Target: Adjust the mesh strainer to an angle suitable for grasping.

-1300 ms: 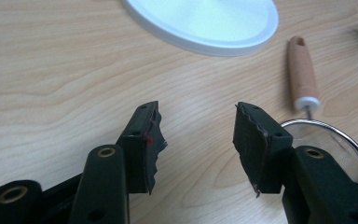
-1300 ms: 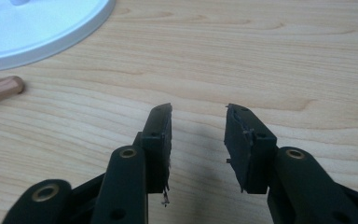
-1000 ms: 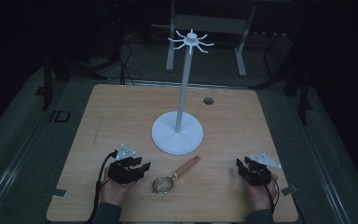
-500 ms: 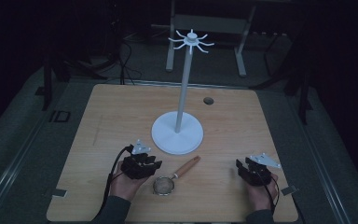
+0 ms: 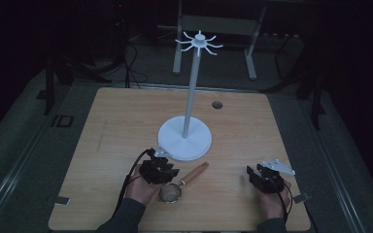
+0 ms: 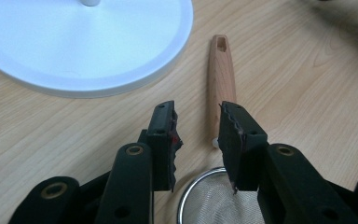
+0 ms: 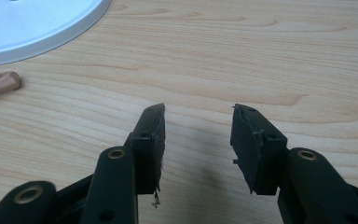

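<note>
Two grippers sit near the front edge of the table point(image 5: 107, 121), each in one of the person's hands. Seen from its own camera, the left gripper point(image 6: 196, 140) has its jaws parted and holds nothing; between them lies the neck of a small strainer point(image 6: 216, 140), where the wooden handle point(image 6: 221, 79) meets the wire rim of the mesh bowl point(image 6: 209, 200). The jaws hover just over that junction and I cannot tell whether either pad touches it yet. The right gripper point(image 7: 196, 140) is also spread wide and empty, over bare wood, well apart from the strainer.

From the high view the strainer point(image 5: 182, 183) lies flat just in front of the white stand point(image 5: 185, 138), its handle pointing toward the round base and its bowl toward the person, beside the left gripper point(image 5: 159, 170). The stand's slim pole rises to a ring of hooks point(image 5: 199, 42). The right gripper point(image 5: 264, 177) rests off to the far side.

The strainer looks light, with a stiff, smooth handle and thin mesh that would probably dent under a pinch. The handle seems the sound place to grip, a little up from the rim, so the bowl does not droop. A hole at the handle's tip suggests it is meant for hanging.
</note>
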The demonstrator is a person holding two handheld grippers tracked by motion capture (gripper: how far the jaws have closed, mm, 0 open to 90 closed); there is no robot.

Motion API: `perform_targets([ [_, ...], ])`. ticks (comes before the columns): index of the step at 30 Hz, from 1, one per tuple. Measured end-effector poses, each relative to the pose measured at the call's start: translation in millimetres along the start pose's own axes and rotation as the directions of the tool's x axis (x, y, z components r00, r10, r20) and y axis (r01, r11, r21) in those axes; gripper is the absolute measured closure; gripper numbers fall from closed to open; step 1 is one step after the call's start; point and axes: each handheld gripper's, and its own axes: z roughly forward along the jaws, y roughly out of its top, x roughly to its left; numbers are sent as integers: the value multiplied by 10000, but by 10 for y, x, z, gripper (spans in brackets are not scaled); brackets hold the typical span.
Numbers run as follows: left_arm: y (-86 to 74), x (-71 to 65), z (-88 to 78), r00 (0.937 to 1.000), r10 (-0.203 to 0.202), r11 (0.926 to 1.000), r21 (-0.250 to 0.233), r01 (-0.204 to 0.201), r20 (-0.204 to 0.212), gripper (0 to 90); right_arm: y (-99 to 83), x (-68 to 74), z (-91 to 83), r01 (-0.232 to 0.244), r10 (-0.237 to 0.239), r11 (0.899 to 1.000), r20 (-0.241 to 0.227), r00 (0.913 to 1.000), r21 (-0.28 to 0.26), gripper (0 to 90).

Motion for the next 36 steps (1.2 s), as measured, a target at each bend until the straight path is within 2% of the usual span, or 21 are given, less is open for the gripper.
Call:
perform_targets([
  [9,122,-64,110,9993,312,9979,560,-322,195,682,-2,-7,-1,-40,40,10000,18,10000,22,536],
  [16,190,-147,212,9972,638,9922,1049,-676,389,696,-5,-12,5,-45,44,10000,41,10000,38,530],
  [21,212,-182,282,9962,753,9865,1426,-807,432,671,-8,-21,5,-78,78,10000,42,10000,30,527],
  [22,219,-186,310,9958,780,9833,1613,-847,474,671,-9,-22,6,-86,86,10000,38,10000,34,527],
  [27,246,-185,406,9958,669,9785,1911,-778,629,658,-11,-26,8,-97,96,9999,49,9999,70,518],
  [36,271,-173,578,9967,583,9625,2617,-711,561,654,-14,-34,7,-100,99,9999,99,9999,73,516],
])
